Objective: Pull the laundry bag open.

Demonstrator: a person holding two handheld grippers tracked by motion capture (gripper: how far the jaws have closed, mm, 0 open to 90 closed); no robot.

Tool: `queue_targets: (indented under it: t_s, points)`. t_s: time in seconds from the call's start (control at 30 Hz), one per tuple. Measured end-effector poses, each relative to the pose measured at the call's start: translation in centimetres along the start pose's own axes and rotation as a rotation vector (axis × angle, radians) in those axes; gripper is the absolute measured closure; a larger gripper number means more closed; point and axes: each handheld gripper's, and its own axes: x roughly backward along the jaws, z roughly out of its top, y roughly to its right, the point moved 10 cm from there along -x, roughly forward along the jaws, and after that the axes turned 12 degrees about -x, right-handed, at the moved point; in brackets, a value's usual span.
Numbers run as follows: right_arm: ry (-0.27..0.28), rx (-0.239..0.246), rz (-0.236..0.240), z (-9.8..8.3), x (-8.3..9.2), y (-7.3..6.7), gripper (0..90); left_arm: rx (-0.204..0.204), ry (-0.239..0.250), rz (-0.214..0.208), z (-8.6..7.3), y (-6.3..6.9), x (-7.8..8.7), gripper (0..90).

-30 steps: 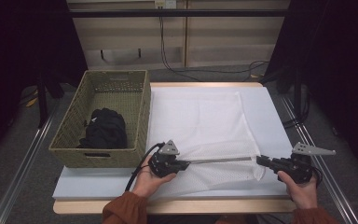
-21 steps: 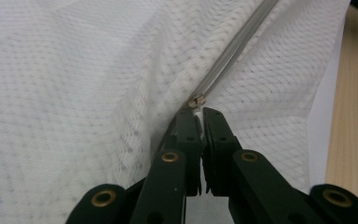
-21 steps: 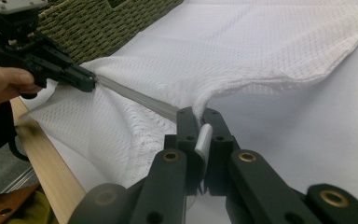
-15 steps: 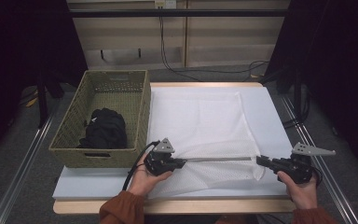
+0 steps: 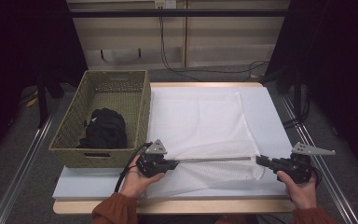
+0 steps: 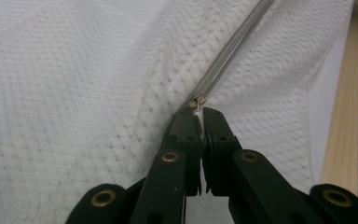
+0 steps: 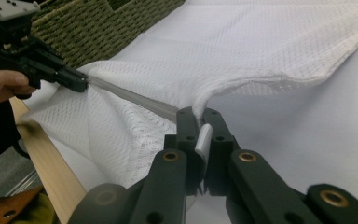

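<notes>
A white mesh bag [image 5: 196, 121] lies flat on the white table [image 5: 279, 116], its grey zipper [image 5: 214, 159] stretched taut along the near edge. My left gripper [image 5: 175, 163] is shut on the small metal zipper pull [image 6: 198, 100] at the zipper's left end. In the left gripper view the jaws [image 6: 196, 112] close just below the pull. At the zipper's right end, my right gripper [image 5: 259, 160] is shut on the bag's corner, with a white tab [image 7: 204, 137] pinched between its jaws. The right gripper view also shows the left gripper [image 7: 77, 79] far off.
A woven basket [image 5: 74, 135] stands at the table's left, holding a black garment [image 5: 103, 128]. The table's wooden front edge [image 5: 191, 206] runs just below both hands. Cables hang behind the table.
My left gripper has slid a little to the left along the zipper line, pulling the zipper longer. The right gripper has stayed put.
</notes>
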Motion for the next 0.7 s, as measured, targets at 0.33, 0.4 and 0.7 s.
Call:
queue_targets:
  t_s: [0.33,0.4,0.7]
  points:
    - [-0.005,0.008,-0.008,-0.2,-0.1,-0.1,87.4,0.005,0.012,0.003,-0.8,0.1,1.2,86.5]
    - [-0.008,0.008,-0.002,-0.2,-0.1,-0.3,87.4,0.005,0.015,0.003,-0.8,0.2,1.3,86.5]
    - [-0.007,0.005,-0.014,-0.3,0.0,-0.1,87.4,0.008,0.008,0.005,-1.4,0.2,1.9,86.5]
